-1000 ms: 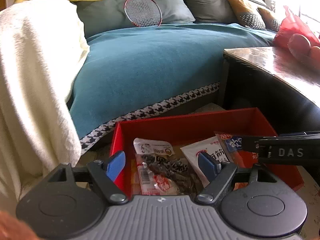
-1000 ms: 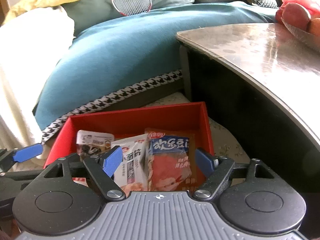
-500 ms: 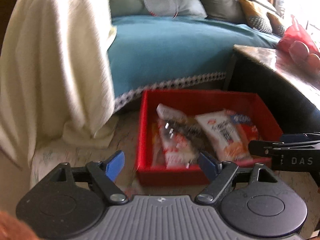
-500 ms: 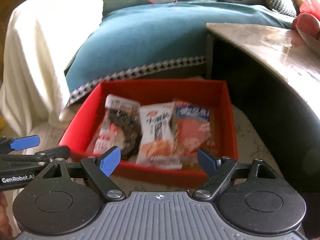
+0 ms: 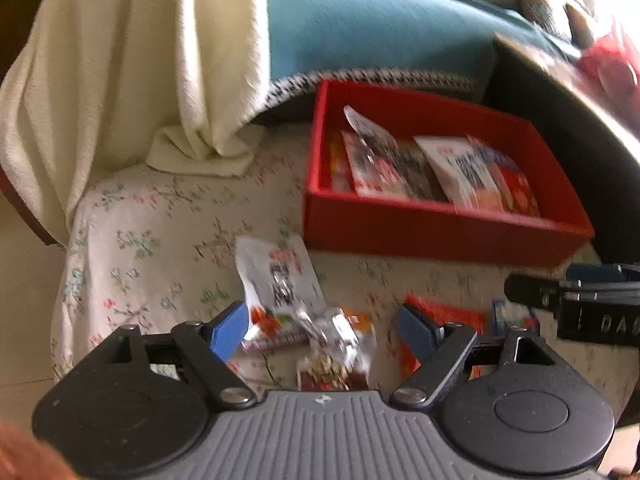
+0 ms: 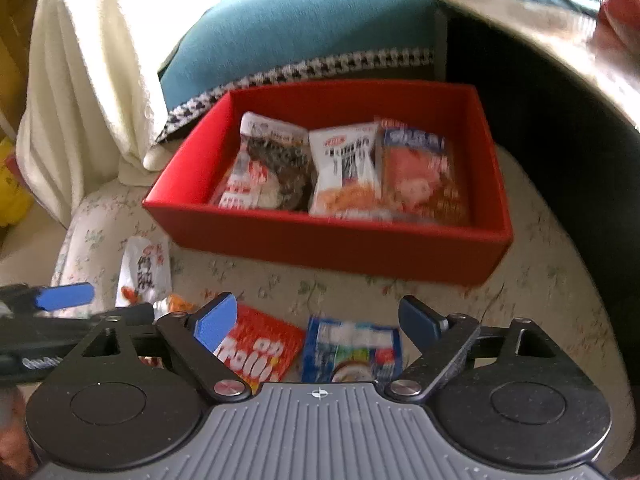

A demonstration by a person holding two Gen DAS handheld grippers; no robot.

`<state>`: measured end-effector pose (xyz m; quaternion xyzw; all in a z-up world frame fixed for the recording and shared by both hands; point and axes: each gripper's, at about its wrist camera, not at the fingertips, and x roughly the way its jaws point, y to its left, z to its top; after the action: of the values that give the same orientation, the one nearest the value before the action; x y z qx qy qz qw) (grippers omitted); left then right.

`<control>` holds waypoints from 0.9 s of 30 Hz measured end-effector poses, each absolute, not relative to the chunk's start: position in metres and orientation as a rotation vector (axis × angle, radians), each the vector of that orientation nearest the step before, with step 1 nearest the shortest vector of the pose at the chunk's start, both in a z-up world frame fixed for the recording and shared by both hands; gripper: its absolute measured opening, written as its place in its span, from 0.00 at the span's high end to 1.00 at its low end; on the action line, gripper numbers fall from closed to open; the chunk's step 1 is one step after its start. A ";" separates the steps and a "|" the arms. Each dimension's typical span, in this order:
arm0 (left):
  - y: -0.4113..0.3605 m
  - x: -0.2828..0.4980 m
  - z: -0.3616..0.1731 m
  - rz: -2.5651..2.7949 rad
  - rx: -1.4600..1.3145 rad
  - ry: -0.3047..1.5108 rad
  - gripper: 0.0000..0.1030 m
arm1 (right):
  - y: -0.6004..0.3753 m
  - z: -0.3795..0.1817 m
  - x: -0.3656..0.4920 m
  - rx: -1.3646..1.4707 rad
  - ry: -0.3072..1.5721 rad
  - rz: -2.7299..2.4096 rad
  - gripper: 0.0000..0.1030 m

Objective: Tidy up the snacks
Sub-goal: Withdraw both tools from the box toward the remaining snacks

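A red box (image 6: 320, 248) (image 5: 432, 236) on a floral cloth holds three snack packets: a dark one (image 6: 272, 164), a white one (image 6: 344, 168) and an orange-red one (image 6: 420, 172). Loose packets lie in front of the box. A white packet (image 5: 280, 276) and a silvery one (image 5: 332, 336) lie under my left gripper (image 5: 320, 332), which is open above them. A red packet (image 6: 256, 352) and a blue packet (image 6: 352, 352) lie under my right gripper (image 6: 318, 320); its jaws are opening, with nothing pressed between them.
A cream blanket (image 5: 132, 64) hangs at the left, over a teal sofa cover (image 5: 372, 28). A dark table (image 6: 560, 92) with a pale top rises at the right, close to the box. The floral cloth (image 5: 160, 232) drops off at its left edge.
Both grippers have pulled back from over the red box and tipped down. The loose packets in front of the box have come into view under them. The right jaws stand a little wider.
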<state>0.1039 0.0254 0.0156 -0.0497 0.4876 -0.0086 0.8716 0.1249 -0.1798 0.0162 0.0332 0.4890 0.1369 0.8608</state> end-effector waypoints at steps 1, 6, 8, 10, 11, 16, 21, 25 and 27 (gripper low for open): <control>0.022 0.102 0.013 -0.018 -0.092 1.028 0.27 | -0.180 0.014 0.124 0.089 1.041 0.299 0.11; 0.016 0.096 -0.003 -0.008 -0.063 1.093 0.27 | -0.183 0.009 0.125 0.135 1.071 0.306 0.10; 0.014 0.096 -0.007 -0.004 -0.043 1.103 0.27 | -0.185 0.008 0.127 0.161 1.076 0.305 0.09; 0.014 0.097 -0.011 0.023 -0.024 1.108 0.27 | -0.187 0.006 0.129 0.195 1.089 0.321 0.08; 0.015 0.098 -0.013 0.037 -0.021 1.114 0.27 | -0.187 0.004 0.130 0.214 1.099 0.333 0.08; 0.020 0.103 -0.025 0.056 -0.043 1.168 0.27 | -0.188 0.001 0.133 0.240 1.118 0.340 0.08; 0.013 0.104 -0.031 0.045 -0.037 1.166 0.28 | -0.184 0.001 0.132 0.231 1.130 0.362 0.08; 0.009 0.096 -0.025 0.020 -0.023 1.143 0.56 | -0.179 0.000 0.130 0.238 1.141 0.364 0.06; 0.011 0.091 -0.022 0.018 -0.028 1.141 0.61 | -0.178 -0.002 0.127 0.252 1.149 0.363 0.05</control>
<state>0.0910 0.0112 -0.0224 -0.0133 0.5400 0.0087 0.8415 0.1267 -0.1780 -0.0019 0.1184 0.5390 0.1701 0.8164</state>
